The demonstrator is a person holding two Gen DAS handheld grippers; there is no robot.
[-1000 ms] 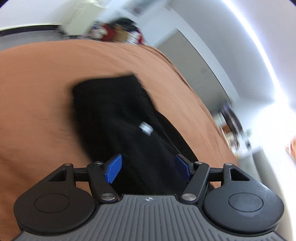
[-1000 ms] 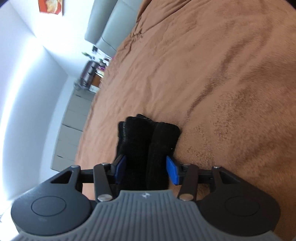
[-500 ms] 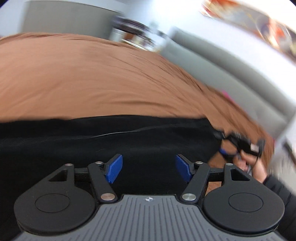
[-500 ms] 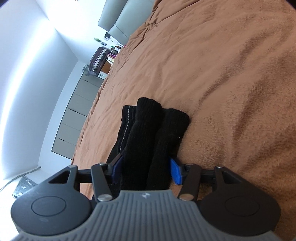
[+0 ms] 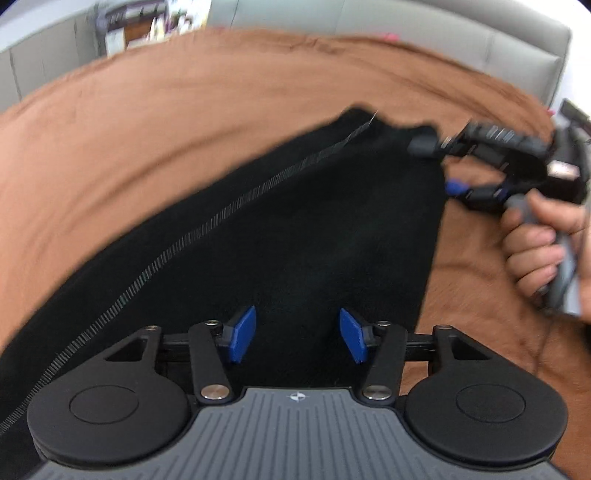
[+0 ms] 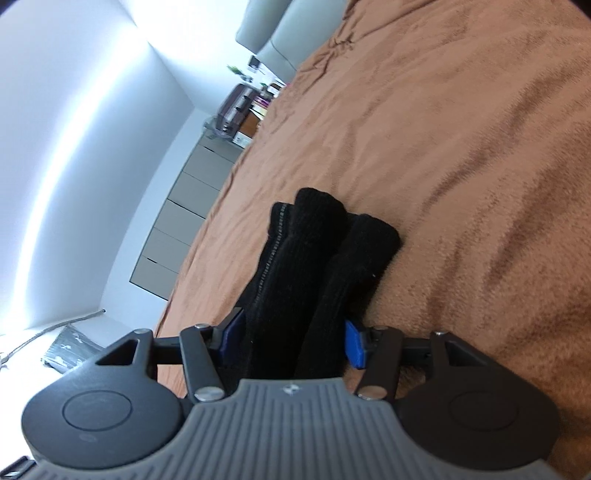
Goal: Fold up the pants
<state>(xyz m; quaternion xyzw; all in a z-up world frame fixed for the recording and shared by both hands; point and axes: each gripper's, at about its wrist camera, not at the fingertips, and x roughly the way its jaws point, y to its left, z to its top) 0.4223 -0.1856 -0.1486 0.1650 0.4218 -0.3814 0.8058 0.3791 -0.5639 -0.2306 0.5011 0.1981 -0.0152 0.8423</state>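
Note:
Black pants [image 5: 295,229] with a grey side stripe lie across a brown bedspread [image 5: 184,110]. My left gripper [image 5: 297,336] is open just above the cloth near one edge, holding nothing. In the left wrist view my right gripper [image 5: 439,162] is at the far end of the pants, with cloth between its fingers. In the right wrist view, my right gripper [image 6: 291,339] is shut on the bunched ribbed cuffs of the pants [image 6: 325,251], which stick out forward between the blue pads.
A grey upholstered headboard [image 5: 443,33] stands at the far side of the bed. A grey drawer cabinet [image 6: 184,221] and a cluttered shelf [image 6: 243,107] stand against the wall beyond the bed's edge. A person's hand [image 5: 543,243] holds the right gripper's handle.
My left gripper has swung around from one end of the pants to face the headboard and the right gripper. The right gripper holds the cuffs as before, pushed slightly further along them.

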